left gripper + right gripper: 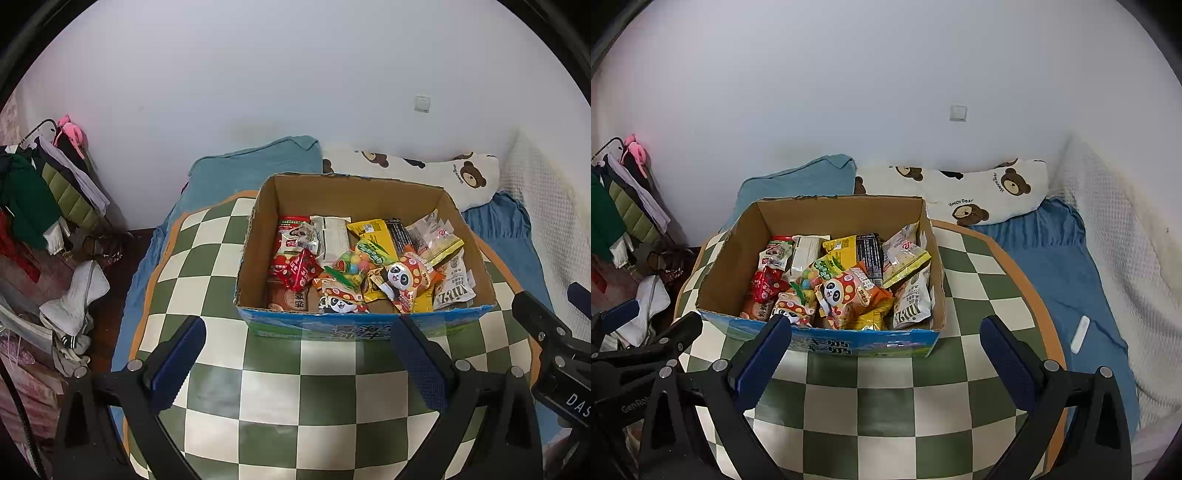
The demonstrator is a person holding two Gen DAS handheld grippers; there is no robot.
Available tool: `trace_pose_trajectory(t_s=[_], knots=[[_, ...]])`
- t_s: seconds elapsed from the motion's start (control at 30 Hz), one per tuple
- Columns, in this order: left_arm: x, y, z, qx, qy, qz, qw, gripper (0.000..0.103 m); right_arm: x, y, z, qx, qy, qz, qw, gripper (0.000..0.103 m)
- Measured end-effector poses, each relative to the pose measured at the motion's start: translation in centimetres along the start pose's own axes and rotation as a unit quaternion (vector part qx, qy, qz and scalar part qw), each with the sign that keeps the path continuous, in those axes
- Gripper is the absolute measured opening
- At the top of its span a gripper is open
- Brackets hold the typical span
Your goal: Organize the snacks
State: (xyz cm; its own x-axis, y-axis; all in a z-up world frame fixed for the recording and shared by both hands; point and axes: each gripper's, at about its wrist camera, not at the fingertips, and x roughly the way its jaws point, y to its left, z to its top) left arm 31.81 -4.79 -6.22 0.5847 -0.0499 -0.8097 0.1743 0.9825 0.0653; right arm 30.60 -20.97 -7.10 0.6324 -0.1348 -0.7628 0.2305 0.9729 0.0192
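So the snacks point(364, 266) are all piled in the open cardboard box point(369, 192), a jumble of packets: two panda ones point(842, 291) near the front, a red packet point(301, 271) on the left side, a white "nitz" bag point(912, 306) against the right wall, yellow and black ones toward the back. No packet shows outside the box on the checkered worktop point(295, 398). That fits either everything already gathered into the box, or a full box waiting to be sorted out, and I can't say which from this.

The box sits on the worktop with its long side running left to right, blue printed front wall facing the tongs. It's straight ahead of both, up and away from the tips.

Left tongs point(299, 356) are spread wide, holding nothing, and the box front lies right between the two fingers in its own view, so it's lined up pretty much dead centre. Right tongs point(886, 354) are also wide and empty, but the box lies ahead and off to their left, with bare worktop in front of the right finger. I'd guess the left hand is the better placed one for the box.

Around it: blue bedding point(1063, 266), a bear-print pillow point(979, 192), clothes rack point(48, 192) off left.
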Motion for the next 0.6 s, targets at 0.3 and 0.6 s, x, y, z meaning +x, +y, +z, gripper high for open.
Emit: trace_pose_trajectory(t_s=[0.3,0.6], knots=[[0.03,0.33,0.16,-0.008,-0.002,0.004,1.0000,0.103,-0.20,-0.38,-0.25,0.000,0.002,0.000,1.000,0.103],[-0.21,0.32,0.14,-0.010,-0.003,0.005,0.9999,0.103,-0.27,-0.50,-0.26,0.002,0.002,0.002,1.000,0.103]])
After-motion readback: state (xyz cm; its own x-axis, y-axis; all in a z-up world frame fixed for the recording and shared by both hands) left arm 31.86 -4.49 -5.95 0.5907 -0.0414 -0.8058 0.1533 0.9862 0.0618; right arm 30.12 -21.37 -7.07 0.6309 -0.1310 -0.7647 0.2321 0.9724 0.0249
